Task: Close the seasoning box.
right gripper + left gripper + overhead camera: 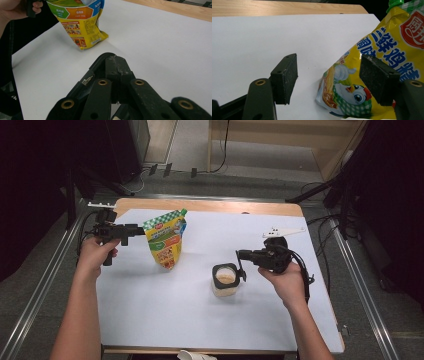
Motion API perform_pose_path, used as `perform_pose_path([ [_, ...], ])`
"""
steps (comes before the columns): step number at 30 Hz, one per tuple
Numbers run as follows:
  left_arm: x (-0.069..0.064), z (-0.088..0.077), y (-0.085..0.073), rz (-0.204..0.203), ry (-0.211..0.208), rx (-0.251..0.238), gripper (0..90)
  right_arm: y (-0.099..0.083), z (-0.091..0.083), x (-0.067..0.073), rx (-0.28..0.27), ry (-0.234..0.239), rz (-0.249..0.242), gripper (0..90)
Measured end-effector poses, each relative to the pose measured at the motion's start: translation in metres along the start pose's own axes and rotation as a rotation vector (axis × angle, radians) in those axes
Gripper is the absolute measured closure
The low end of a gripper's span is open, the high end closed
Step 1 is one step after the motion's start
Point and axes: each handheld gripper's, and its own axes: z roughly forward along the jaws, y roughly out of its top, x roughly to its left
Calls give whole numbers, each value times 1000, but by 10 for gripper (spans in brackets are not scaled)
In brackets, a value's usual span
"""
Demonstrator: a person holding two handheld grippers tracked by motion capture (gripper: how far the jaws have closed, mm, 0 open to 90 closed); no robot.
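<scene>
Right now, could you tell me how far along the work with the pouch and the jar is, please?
Done: the jar stands open, its black lid flipped aside, pale contents showing. In hand: the left gripper sits open at the yellow pouch; the right gripper is shut beside the lid. Left: gripping the pouch, whose green cap is on.

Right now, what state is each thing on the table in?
Seasoning pouch: upright, green cap on, beside the left hand-held gripper's open jaws.
Jar: upright, uncovered, pale powder inside.
Jar lid: flipped up off the jar, pinched in the shut right hand-held gripper.
</scene>
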Motion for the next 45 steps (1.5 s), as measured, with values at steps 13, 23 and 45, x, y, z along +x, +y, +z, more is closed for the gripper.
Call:
perform_pose_path([
  [13,-2,6,-1,12,-18,31,302,-1,17,15,18,31,-24,900],
  [23,-2,8,-2,16,-11,47,297,-9,38,25,55,50,-57,900],
  [45,-1,9,-3,14,-11,52,292,-18,52,24,93,57,-89,769],
])
